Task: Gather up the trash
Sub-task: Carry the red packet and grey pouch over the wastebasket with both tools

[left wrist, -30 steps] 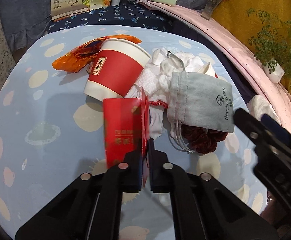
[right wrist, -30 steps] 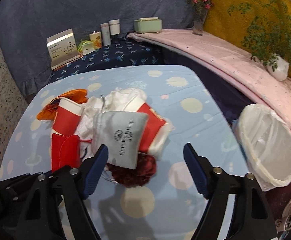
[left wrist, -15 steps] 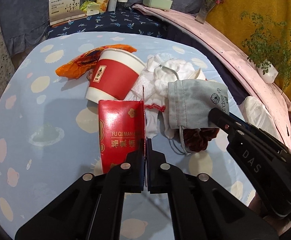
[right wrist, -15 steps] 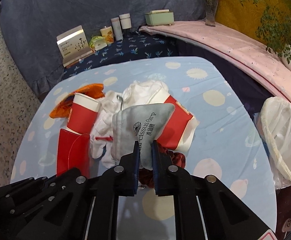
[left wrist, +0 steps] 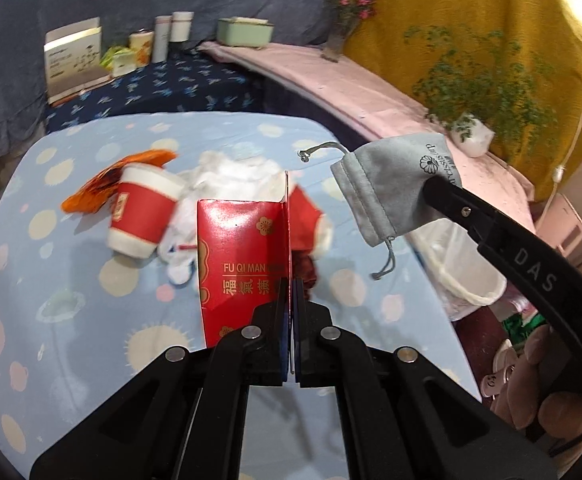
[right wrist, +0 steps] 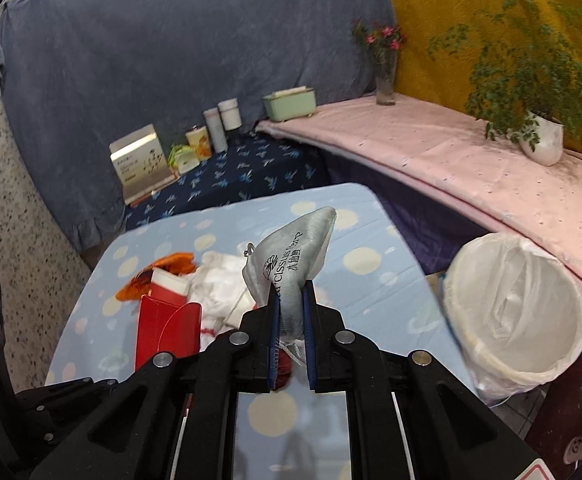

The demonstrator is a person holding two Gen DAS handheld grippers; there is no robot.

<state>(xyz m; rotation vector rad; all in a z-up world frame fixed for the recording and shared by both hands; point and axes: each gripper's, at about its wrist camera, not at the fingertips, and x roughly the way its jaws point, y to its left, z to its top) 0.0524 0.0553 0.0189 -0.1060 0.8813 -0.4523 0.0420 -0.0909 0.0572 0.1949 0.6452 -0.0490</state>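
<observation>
Potted green plant [right wrist: 541, 142] and flower vase [right wrist: 385, 80] on the pink ledge [right wrist: 431, 152]. Mint-green box [right wrist: 289, 102] at its far end. Two pale canisters [right wrist: 223, 122] nearby, on dark floral cloth [right wrist: 243, 176].

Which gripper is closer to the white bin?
Right. The right gripper, shut on the grey pouch, is beside the bin; the left gripper, shut on the red envelope, is farther away, over the table.

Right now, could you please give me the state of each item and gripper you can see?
left gripper: shut on the red envelope.
red envelope: lifted, held upright.
right gripper: shut on the grey drawstring pouch.
grey drawstring pouch: lifted clear of the table, cords dangling.
red paper cup: lying tipped on the table.
orange wrapper: crumpled behind the cup.
white tissues: heaped on the table.
lined bin: open, beside the table.
</observation>
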